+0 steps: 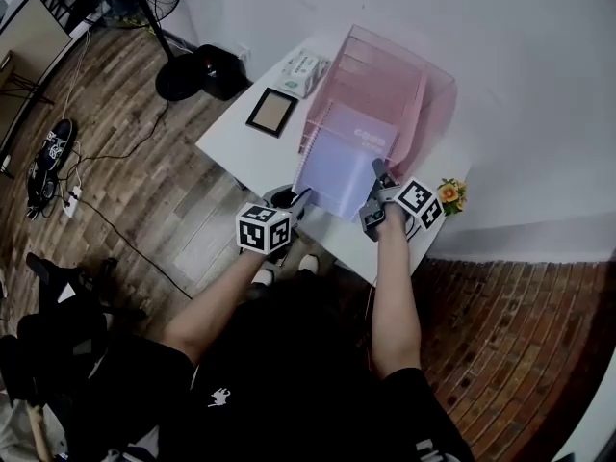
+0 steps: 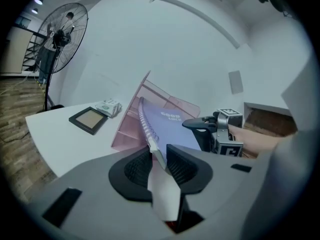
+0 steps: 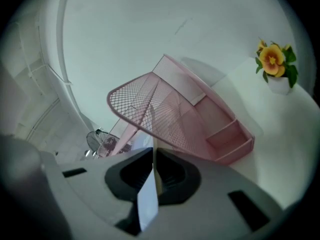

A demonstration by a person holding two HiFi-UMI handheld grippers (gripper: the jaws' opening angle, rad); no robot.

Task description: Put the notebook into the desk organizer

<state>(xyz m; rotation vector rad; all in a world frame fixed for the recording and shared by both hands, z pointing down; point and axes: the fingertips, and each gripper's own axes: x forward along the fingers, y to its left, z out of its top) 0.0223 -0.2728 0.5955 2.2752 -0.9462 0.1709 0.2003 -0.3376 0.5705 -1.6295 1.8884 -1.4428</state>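
White desk (image 1: 241,147) filled the head view. Your left gripper (image 1: 300,198) and right gripper (image 1: 375,195) held the near edge of a lavender spiral notebook (image 1: 332,171). Its far end reached the pink mesh desk organizer (image 1: 385,75); whether it sat in a slot was unclear. A framed picture (image 1: 271,112) lay beside them.

In the left gripper view, your jaws stood apart, with the notebook's spiral corner between them.

In the right gripper view, your jaws were clamped on the notebook's thin edge. The organizer lay ahead, with a yellow flower (image 3: 274,64) to its right.
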